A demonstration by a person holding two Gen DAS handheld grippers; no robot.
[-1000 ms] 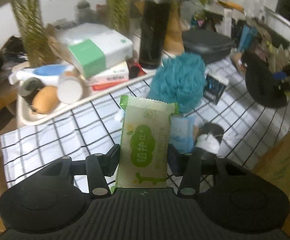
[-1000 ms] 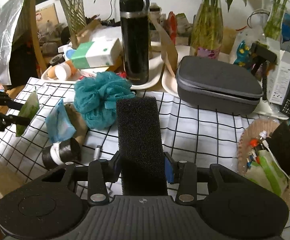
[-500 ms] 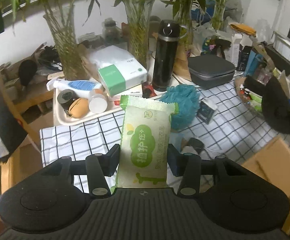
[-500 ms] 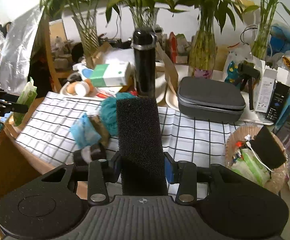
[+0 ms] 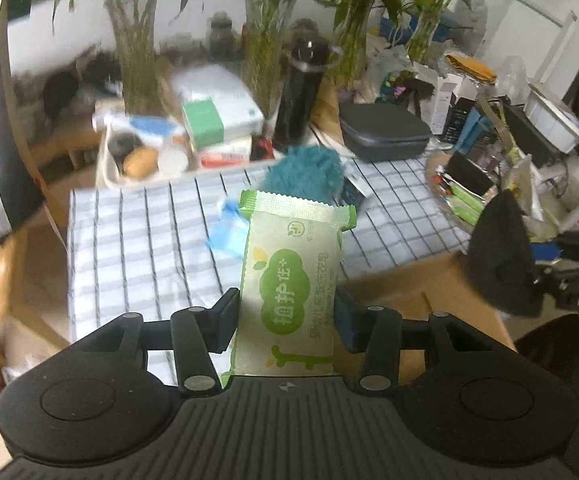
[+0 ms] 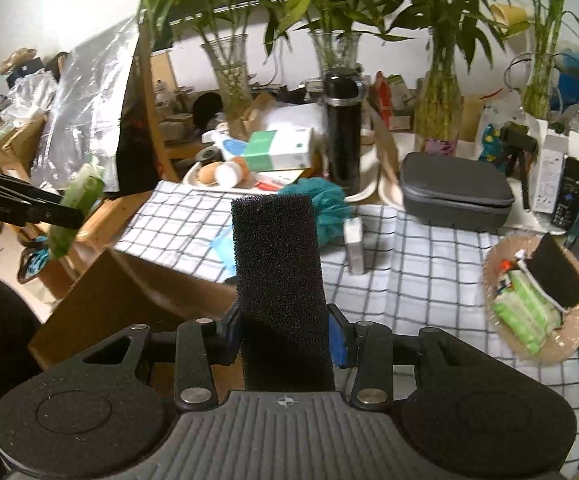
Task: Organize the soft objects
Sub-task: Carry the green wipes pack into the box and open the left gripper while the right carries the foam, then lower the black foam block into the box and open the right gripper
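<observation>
A round woven basket (image 6: 501,344) is seen on the checked cloth (image 6: 429,280) of the worktop, at about three o'clock from the right hand-held gripper (image 6: 285,326); green packets (image 6: 525,316) and a black foam piece (image 6: 557,276) are held in it, with small items too small to be identified. Farther off, at about eleven o'clock, a pale tray (image 6: 193,176) is loaded with a green-and-white box (image 6: 281,150), a white bottle with a blue label (image 6: 229,146) and round items.

The right hand-held gripper is partly closed, both pads pressed against a black foam block (image 6: 277,280) standing upright between them. The left hand-held gripper (image 5: 287,322) is likewise partly closed on a green tissue packet (image 5: 293,280), gripped at its lower half and raised clear of the cloth.

On the cloth beyond, a blue packet (image 5: 225,232) is laid near a teal bath pouf (image 5: 305,172); behind these a black flask (image 6: 343,132) and a grey zip case (image 6: 455,188) are placed, with vases of bamboo (image 6: 229,76) at the back.

Only in the right wrist view are the left hand-held gripper, edge-on at nine o'clock, and a small white box (image 6: 355,248) standing on the cloth clearly seen. In the left wrist view the right hand-held gripper's foam block is shown at three o'clock, over a brown cardboard box (image 5: 409,292).
</observation>
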